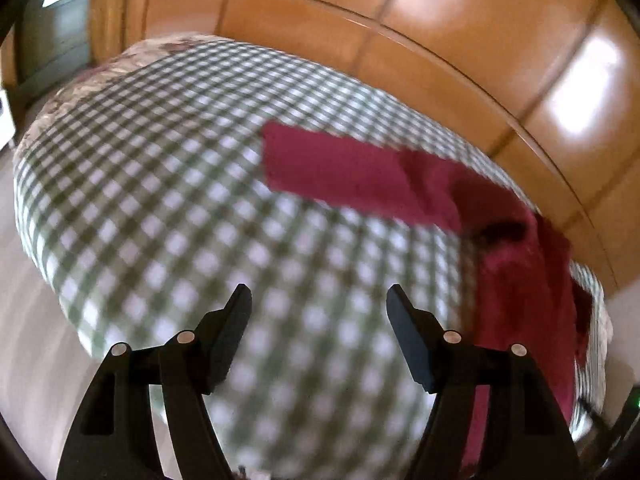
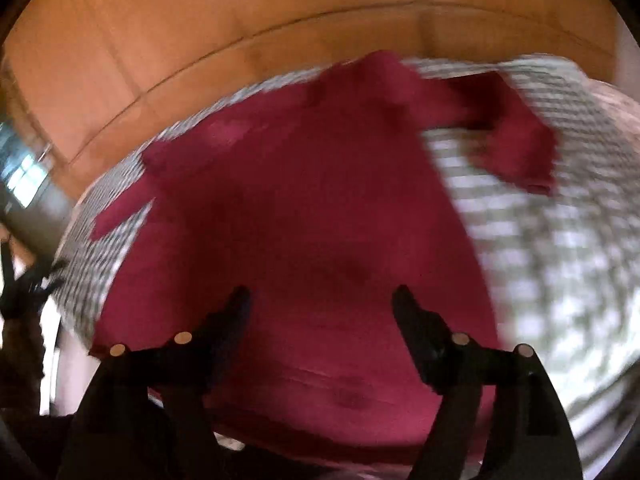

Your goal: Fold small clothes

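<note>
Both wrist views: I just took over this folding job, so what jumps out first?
The dark red garment dominates the right wrist view, spread on the green-and-white checked cover with one sleeve flung out to the upper right. In the left wrist view that sleeve stretches across the cover, with orange wooden panelling behind. Both grippers, left and right, are open with nothing between their fingers.

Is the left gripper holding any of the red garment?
No, the left gripper is open over bare checked cloth, the red garment lying apart.
</note>
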The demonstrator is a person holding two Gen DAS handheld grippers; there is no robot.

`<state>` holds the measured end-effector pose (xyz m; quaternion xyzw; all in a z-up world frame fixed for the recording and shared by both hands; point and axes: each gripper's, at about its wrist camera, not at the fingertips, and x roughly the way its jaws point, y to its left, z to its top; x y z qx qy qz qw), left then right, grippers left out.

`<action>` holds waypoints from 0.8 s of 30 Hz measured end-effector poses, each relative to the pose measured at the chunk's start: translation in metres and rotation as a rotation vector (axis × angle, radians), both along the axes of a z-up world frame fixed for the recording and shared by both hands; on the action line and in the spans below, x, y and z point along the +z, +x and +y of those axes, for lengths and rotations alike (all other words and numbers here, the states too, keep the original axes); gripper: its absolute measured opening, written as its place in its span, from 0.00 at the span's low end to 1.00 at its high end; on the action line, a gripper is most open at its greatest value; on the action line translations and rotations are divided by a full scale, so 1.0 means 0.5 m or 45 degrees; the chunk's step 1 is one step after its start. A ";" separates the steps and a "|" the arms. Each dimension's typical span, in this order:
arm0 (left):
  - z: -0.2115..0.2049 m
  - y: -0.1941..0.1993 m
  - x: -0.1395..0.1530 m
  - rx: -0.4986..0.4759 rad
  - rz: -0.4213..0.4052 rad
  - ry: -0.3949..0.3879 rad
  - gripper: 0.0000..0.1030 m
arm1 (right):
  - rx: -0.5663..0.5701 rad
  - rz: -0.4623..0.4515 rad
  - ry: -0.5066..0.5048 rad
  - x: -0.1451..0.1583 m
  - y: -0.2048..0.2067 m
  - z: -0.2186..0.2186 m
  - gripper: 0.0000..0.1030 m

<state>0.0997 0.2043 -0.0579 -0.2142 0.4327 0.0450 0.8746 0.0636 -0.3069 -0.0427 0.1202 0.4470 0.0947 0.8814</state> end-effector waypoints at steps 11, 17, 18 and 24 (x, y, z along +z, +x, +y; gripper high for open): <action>0.103 0.241 -0.075 0.065 0.186 0.020 0.54 | 0.151 0.072 -0.030 -0.074 0.057 0.134 0.81; 0.101 0.307 -0.041 0.006 0.143 0.156 0.07 | 0.177 0.072 -0.093 -0.086 0.063 0.159 0.88; 0.110 0.307 -0.023 0.029 0.099 0.176 0.07 | 0.179 0.071 -0.102 -0.088 0.064 0.165 0.90; 0.202 0.257 0.131 0.284 -0.211 0.349 0.07 | 0.183 0.067 -0.126 -0.094 0.067 0.172 0.94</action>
